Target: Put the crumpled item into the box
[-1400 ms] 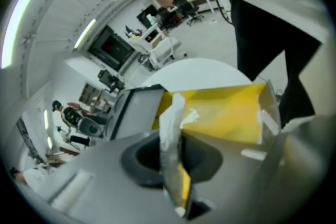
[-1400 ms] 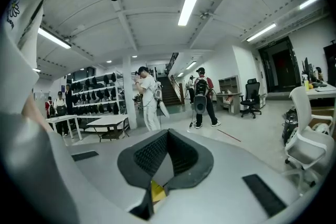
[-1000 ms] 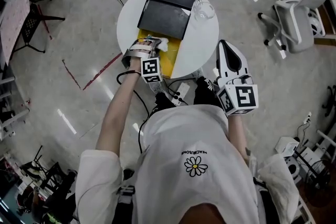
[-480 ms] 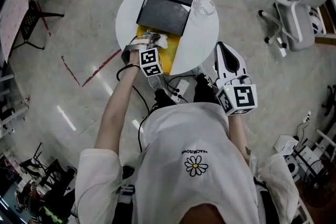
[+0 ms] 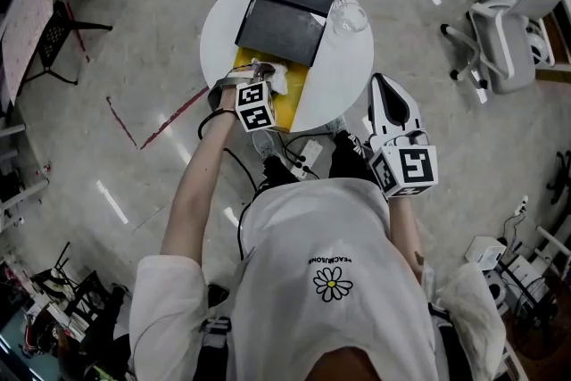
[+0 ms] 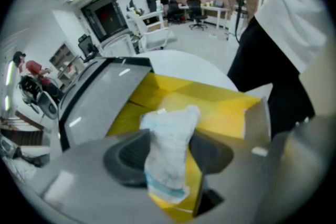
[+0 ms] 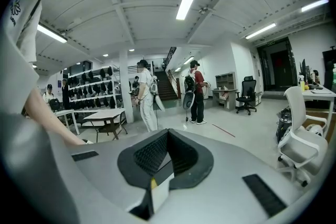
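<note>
Left gripper points steeply down over the open yellow box on the round white counter. Its jaws have just been opening and now stand wide. The crumpled item, white with a blue edge, stands upright between the two pads, over the box's yellow inside. Can't tell if it touches the box floor. A black tray lies just behind the box. Right gripper is off the counter's edge, well apart from the box, jaws closed together on nothing.
</note>
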### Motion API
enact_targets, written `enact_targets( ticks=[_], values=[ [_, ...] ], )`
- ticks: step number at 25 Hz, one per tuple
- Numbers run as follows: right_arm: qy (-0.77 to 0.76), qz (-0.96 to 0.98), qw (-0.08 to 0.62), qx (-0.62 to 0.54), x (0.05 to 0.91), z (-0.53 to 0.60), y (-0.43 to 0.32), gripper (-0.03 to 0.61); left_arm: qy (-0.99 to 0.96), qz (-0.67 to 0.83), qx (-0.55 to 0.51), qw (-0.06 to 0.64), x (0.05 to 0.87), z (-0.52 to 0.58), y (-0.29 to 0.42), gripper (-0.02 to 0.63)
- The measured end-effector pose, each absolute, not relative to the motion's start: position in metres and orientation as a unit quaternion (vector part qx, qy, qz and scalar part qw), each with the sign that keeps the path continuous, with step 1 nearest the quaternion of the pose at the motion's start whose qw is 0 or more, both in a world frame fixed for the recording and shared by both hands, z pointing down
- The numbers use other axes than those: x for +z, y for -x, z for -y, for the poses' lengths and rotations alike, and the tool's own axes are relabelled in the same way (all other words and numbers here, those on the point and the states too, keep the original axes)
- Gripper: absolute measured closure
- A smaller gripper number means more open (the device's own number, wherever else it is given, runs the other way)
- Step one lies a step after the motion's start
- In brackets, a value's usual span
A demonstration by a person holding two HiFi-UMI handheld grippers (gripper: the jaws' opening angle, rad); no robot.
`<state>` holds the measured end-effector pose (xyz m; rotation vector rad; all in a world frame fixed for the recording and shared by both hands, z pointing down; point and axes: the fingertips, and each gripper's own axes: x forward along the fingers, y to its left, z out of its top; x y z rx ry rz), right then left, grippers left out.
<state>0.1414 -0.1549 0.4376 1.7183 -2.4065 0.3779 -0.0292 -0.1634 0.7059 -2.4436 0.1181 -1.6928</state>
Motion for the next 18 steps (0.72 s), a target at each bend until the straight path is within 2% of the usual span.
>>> enact_targets(
  ticks=[3, 18],
  values=[
    [-0.569, 0.808, 0.080, 0.130, 0.440, 0.154, -0.135, 0.578, 0.815, -0.026, -0.573, 0.081, 0.706, 0.160, 0.030, 0.362],
    [-0.553, 0.820, 0.077, 0.125, 0.438, 0.157, -0.119, 0.578, 0.817, -0.019, -0.573, 0.059, 0.704, 0.156, 0.032, 0.313]
  ],
)
